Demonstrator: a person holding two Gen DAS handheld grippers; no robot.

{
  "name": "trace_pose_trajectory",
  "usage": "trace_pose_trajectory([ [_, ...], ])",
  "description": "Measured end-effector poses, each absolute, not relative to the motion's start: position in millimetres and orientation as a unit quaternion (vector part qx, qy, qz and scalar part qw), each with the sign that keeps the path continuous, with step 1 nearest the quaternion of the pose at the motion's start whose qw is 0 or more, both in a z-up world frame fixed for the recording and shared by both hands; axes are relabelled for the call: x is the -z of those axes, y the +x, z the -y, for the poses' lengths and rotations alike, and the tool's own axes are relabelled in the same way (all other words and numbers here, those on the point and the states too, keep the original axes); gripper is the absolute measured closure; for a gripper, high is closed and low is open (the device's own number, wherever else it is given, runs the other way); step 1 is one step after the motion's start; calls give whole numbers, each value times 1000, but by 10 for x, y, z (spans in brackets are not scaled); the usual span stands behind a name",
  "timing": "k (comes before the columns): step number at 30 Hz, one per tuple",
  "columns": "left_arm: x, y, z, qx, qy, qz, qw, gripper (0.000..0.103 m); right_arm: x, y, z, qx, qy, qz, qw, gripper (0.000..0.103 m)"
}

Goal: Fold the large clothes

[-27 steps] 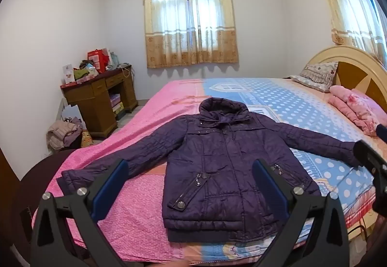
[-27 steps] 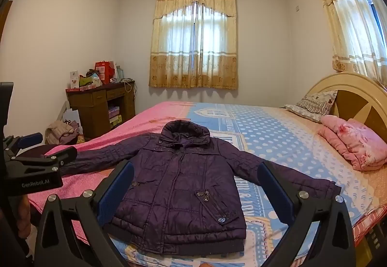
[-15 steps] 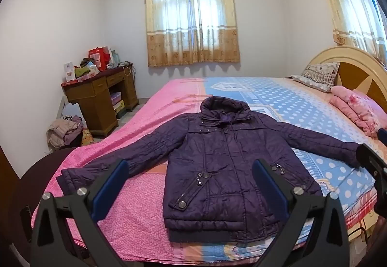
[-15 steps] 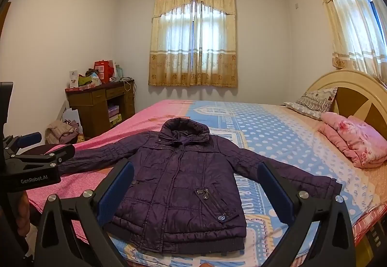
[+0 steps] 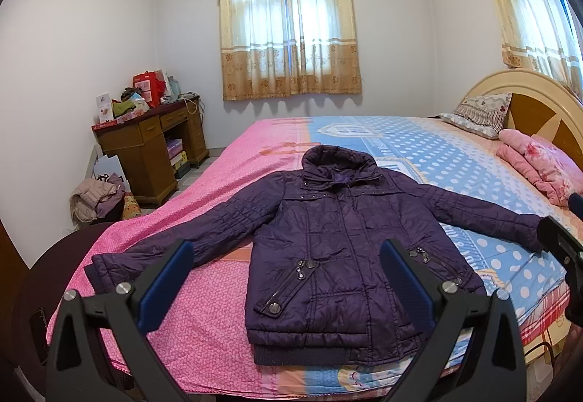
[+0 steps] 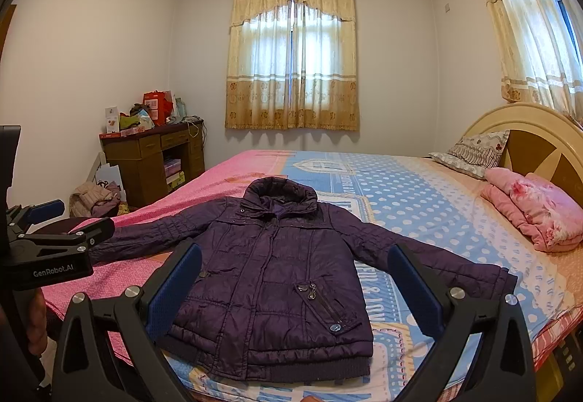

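Your left gripper (image 5: 284, 278) has its two blue ribbed pads (image 5: 165, 280) spread wide, nothing between them but air. Your right gripper (image 6: 293, 287) is the same: blue textured pads (image 6: 175, 287) far apart on black angular arms with round silver bolts, gripping nothing. Both hover short of the bed's near edge.

Ahead of both sets of fingers lies the dark purple quilted puffer jacket (image 5: 342, 249), face up on the bed, unfolded. Its shell is crinkled and slightly shiny, stitched in panels, with a ribbed knit hem nearest you, a bunched hood at the far end, slanted zip pockets and round metal snaps. The sleeves stretch straight out to either side; from the left wrist view the right cuff reaches toward your right gripper's black body at the frame edge, though whether they touch is hard to judge there.

Under the jacket is the pink and blue polka-dot patterned bedsheet (image 5: 419, 150), smooth and flat. Beyond the right finger sit a folded fluffy pink blanket (image 6: 532, 209) and a patterned grey pillow (image 6: 473, 150) against the curved cream wooden headboard (image 6: 524, 121). Beyond the left finger stands a brown wooden desk (image 5: 145, 143) piled with clutter.

Compared with half a second ago, the jacket lies unchanged and your pads are just as wide; the views have barely shifted.
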State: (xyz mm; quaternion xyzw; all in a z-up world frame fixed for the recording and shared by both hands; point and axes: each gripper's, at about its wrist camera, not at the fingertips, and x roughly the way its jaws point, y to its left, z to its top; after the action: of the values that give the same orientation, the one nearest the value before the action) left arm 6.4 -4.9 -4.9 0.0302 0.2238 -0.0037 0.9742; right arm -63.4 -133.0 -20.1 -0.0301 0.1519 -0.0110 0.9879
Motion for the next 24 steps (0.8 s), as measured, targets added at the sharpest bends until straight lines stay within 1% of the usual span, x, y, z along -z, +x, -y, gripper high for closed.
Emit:
trace_pose_trajectory([
  [24,23,24,22,3,28,-222,975,0,246,-636,1299,9,-28,-156,987,1],
])
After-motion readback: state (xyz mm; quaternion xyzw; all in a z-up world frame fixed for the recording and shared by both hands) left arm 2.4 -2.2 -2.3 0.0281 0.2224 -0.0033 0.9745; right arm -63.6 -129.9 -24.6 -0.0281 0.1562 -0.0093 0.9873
